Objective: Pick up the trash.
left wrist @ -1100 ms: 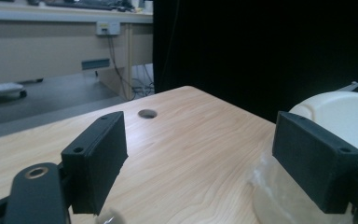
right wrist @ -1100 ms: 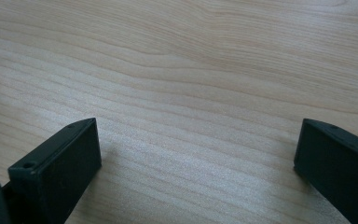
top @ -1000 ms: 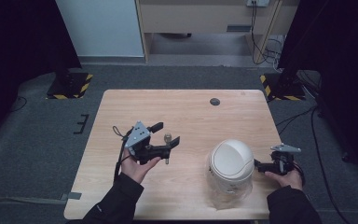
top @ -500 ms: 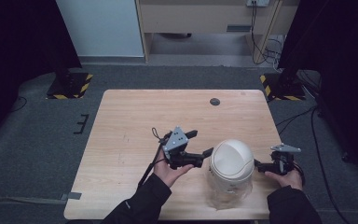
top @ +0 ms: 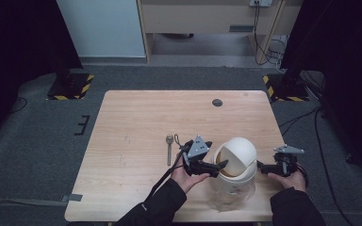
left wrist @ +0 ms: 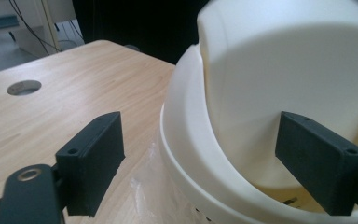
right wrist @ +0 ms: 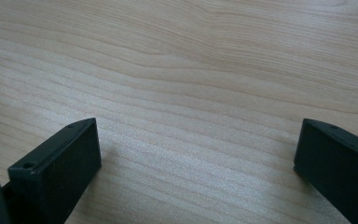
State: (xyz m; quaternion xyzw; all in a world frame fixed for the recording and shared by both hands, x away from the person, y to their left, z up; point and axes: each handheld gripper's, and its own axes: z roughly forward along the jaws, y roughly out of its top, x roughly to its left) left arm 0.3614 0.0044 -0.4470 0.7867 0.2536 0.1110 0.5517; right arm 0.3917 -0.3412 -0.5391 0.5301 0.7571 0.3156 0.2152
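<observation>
Left tool (top: 222,164) at white swing-lid bin (top: 234,160), near front edge of table (top: 136,122).
Jaws spread wide in left gripper view, bin's domed lid (left wrist: 284,79) and rim between them, no pinch. Bin upright, clear bag (top: 233,197) around its lower part. Right tool (top: 261,167) just beside bin on the other side, low over bare wood, jaws spread, nothing held. Spoon (top: 169,148) flat on table, near left hand (top: 188,176), apart from bin.
</observation>
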